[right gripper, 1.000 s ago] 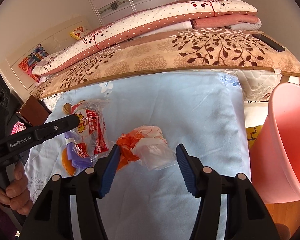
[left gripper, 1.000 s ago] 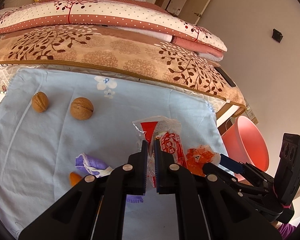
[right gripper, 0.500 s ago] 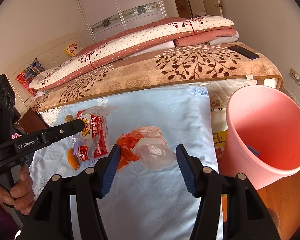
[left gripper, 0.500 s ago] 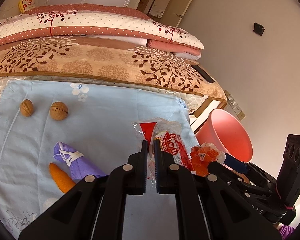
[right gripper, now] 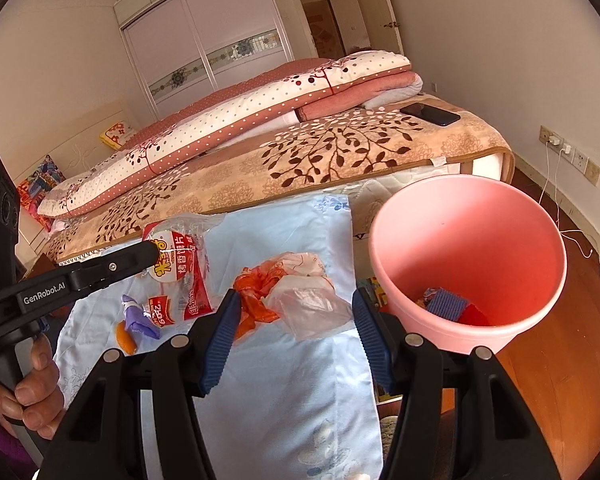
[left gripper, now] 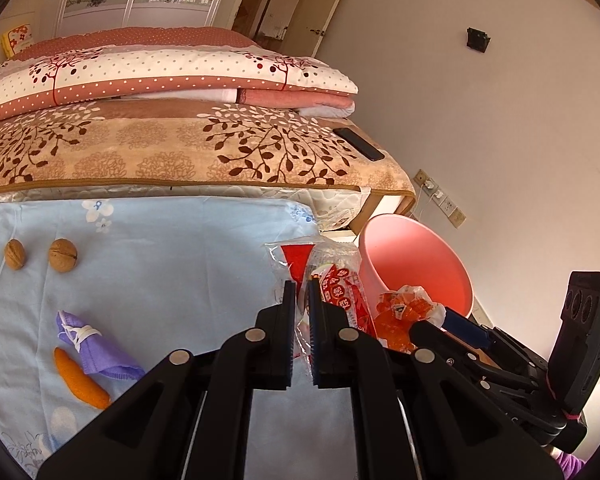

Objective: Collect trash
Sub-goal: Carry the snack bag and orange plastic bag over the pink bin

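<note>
Bedroom, pale blue cloth spread over the bed (left gripper: 260, 148), pink bin (right gripper: 468, 264) on the floor at its corner.

My left tongs (left gripper: 299, 292) are pinched nearly shut on a clear crinkly snack wrapper (left gripper: 332, 280) with red print, which hangs above the cloth. My right tongs (right gripper: 296, 312) stand wide around a crumpled orange-and-clear plastic bag (right gripper: 288, 292); I cannot tell if the blue ribbed pads grip it or only frame it. The bin is smooth, round and open-mouthed, with some scraps already at the bottom. To do this well, I judge I should carry both loads over the rim before letting go, since thin film drifts. On the cloth lie two hard wrinkled walnuts (left gripper: 40, 254), a soft purple face mask (left gripper: 96, 346) and an orange peel (left gripper: 80, 378).
</note>
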